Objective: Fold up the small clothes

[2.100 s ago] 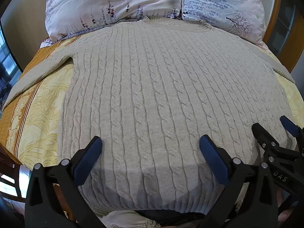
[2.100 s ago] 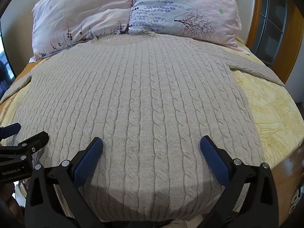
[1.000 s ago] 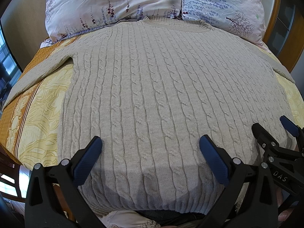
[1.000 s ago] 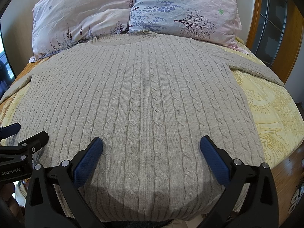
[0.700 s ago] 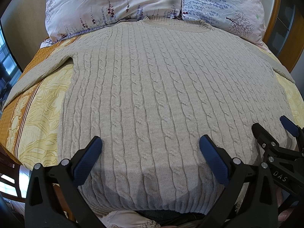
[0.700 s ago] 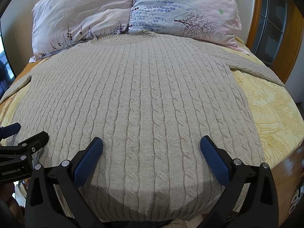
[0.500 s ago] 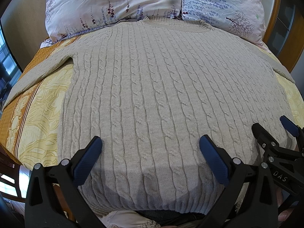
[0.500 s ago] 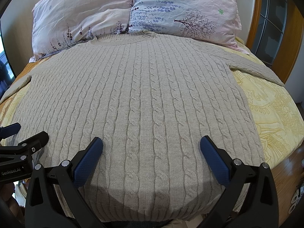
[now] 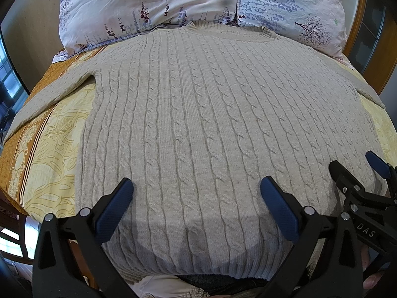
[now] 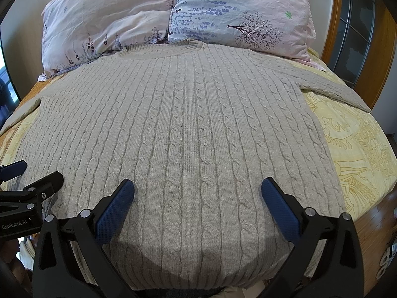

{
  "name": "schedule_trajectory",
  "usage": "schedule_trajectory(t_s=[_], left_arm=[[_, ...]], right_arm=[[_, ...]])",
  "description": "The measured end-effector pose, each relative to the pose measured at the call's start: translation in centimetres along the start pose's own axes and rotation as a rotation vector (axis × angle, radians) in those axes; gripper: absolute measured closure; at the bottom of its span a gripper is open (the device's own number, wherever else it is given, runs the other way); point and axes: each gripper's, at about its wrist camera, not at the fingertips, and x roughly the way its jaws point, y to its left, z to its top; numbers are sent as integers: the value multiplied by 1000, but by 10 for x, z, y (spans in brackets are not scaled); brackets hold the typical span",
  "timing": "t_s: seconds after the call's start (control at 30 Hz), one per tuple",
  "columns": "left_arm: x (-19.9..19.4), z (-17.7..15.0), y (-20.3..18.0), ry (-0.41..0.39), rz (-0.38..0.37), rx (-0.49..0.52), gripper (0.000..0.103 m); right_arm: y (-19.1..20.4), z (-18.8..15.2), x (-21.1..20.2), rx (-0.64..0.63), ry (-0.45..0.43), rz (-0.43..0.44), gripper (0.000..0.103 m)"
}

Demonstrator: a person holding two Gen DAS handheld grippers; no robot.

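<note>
A beige cable-knit sweater (image 9: 211, 114) lies flat and face up on the bed, collar toward the pillows, sleeves spread to both sides. It also fills the right wrist view (image 10: 188, 129). My left gripper (image 9: 196, 198) is open and empty, hovering over the hem's left half. My right gripper (image 10: 197, 198) is open and empty, hovering over the hem's right half. Each gripper shows at the edge of the other's view: the right gripper (image 9: 359, 171) and the left gripper (image 10: 29, 173).
Two floral pillows (image 9: 153, 7) (image 10: 238, 12) lie at the head of the bed. A yellow patterned bedspread (image 9: 44, 149) (image 10: 357, 149) shows on both sides of the sweater. A wooden frame with glass panes (image 10: 357, 37) stands at the right; wooden floor (image 10: 377, 223) lies below it.
</note>
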Motion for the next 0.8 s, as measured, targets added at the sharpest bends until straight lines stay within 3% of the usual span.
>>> schedule_trajectory(t_s=[0.8], left_arm=[[-1, 0, 0, 11, 0, 0, 2]], right_arm=[[1, 0, 4, -2, 37, 1, 1]])
